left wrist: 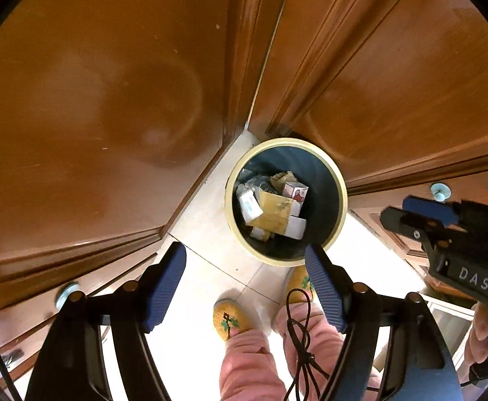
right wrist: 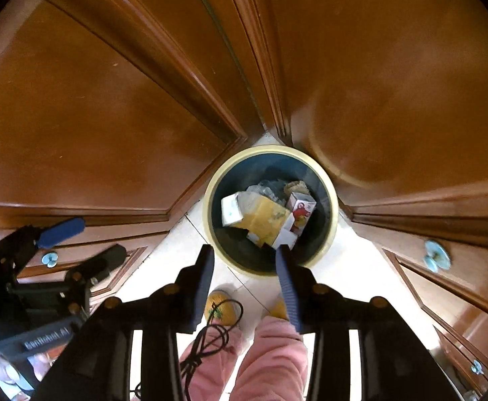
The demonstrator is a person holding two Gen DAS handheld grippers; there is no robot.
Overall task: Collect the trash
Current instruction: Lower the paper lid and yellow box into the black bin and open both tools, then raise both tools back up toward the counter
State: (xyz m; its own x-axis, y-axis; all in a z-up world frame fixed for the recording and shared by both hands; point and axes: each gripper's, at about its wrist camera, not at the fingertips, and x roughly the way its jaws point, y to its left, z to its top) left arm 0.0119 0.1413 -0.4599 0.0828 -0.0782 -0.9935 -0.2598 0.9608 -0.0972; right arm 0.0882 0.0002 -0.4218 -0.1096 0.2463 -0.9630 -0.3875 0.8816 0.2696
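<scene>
A round bin with a cream rim (left wrist: 341, 180) (right wrist: 207, 205) and a dark inside stands on the floor in a corner between wooden doors. In it lie a yellow-brown envelope (left wrist: 275, 212) (right wrist: 264, 215), a white box with a red picture (left wrist: 295, 192) (right wrist: 302, 207), a white box with blue print (left wrist: 249, 205) (right wrist: 230, 209) and crumpled wrapping. My left gripper (left wrist: 244, 249) (right wrist: 87, 244) hangs open above the bin's near left side, nothing between its blue pads. My right gripper (right wrist: 244, 250) (left wrist: 411, 215) is open over the bin's near rim, also holding nothing.
Brown wooden cabinet doors (left wrist: 93, 100) (right wrist: 394, 83) close in on both sides, with drawers and pale blue knobs (left wrist: 440, 191) (right wrist: 437, 255) lower down. A person's pink trouser legs (left wrist: 250, 364) (right wrist: 274, 357) and yellow slippers (left wrist: 230, 317) (right wrist: 222, 307) stand before the bin. A black cable (left wrist: 299, 327) (right wrist: 207, 337) dangles.
</scene>
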